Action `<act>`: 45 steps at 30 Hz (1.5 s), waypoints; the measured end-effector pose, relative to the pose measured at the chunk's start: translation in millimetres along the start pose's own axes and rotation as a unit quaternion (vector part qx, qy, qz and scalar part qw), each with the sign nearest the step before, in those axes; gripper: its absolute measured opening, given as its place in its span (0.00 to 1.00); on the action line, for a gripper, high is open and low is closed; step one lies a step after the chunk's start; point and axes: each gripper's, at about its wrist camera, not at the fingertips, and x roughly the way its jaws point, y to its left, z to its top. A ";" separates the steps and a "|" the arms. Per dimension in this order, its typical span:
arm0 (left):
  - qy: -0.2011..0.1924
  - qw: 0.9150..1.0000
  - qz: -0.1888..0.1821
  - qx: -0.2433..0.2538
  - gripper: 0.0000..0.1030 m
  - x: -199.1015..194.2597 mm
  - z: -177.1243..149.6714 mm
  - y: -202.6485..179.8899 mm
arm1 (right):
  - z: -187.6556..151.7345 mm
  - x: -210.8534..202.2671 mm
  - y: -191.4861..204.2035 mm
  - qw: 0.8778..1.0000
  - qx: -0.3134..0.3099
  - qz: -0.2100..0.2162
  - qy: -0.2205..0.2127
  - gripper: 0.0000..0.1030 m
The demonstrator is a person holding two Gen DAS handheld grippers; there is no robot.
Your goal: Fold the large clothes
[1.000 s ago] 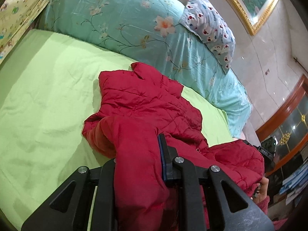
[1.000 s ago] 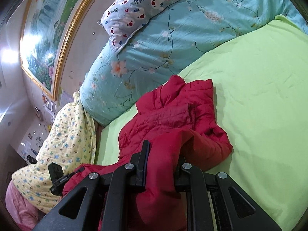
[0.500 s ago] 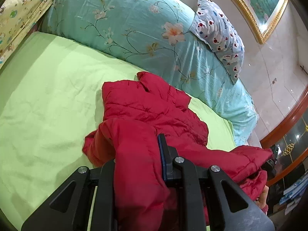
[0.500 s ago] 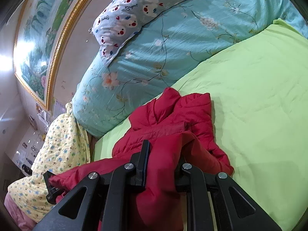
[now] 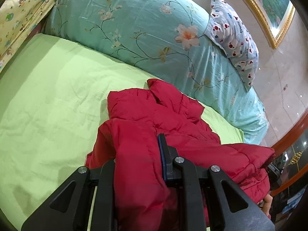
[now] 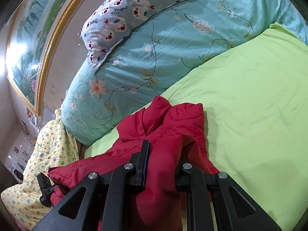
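Observation:
A red quilted jacket (image 5: 165, 115) lies on the green bed sheet (image 5: 50, 100), collar end toward the pillows. My left gripper (image 5: 137, 154) is shut on a thick bunch of the jacket's fabric, which drapes over its fingers. In the right wrist view my right gripper (image 6: 163, 159) is shut on another bunch of the same jacket (image 6: 169, 123). The hem stretches between the two grippers. The right gripper shows at the left view's right edge (image 5: 275, 171), and the left gripper at the right view's lower left (image 6: 45, 190).
A teal floral quilt (image 5: 146, 25) and a bear-print pillow (image 5: 234, 38) are piled at the head of the bed. A yellow patterned blanket (image 6: 34, 173) lies at the bed's side. A gold-framed picture (image 6: 32, 44) hangs on the wall. Wooden furniture (image 5: 288, 140) stands beside the bed.
Both grippers have carried the held jacket edge forward toward the collar, so the lower part now folds over the upper part. The stretched hem between them has risen and straightened.

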 end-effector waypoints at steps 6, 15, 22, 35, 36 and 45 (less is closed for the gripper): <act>0.001 1.000 0.017 0.006 0.16 21.0 10.3 -1.6 | 8.6 19.0 -4.3 1.000 0.002 -0.013 0.001 0.16; 0.012 0.999 0.037 0.004 0.17 53.5 21.6 2.8 | 18.5 52.1 -15.6 0.999 0.012 -0.033 0.004 0.16; 0.032 0.998 0.055 -0.001 0.18 91.7 35.0 8.0 | 24.2 81.3 -30.9 0.998 0.035 -0.053 0.010 0.18; 0.051 0.996 0.062 -0.027 0.20 142.7 46.9 25.2 | 31.2 130.9 -46.6 0.995 0.037 -0.090 0.029 0.18; 0.053 0.996 0.062 -0.029 0.20 145.2 47.4 26.0 | 32.2 134.3 -47.4 0.995 0.037 -0.091 0.031 0.18; 0.074 0.994 0.048 -0.059 0.22 164.9 59.9 37.5 | 36.5 159.1 -54.1 0.993 0.045 -0.098 0.038 0.21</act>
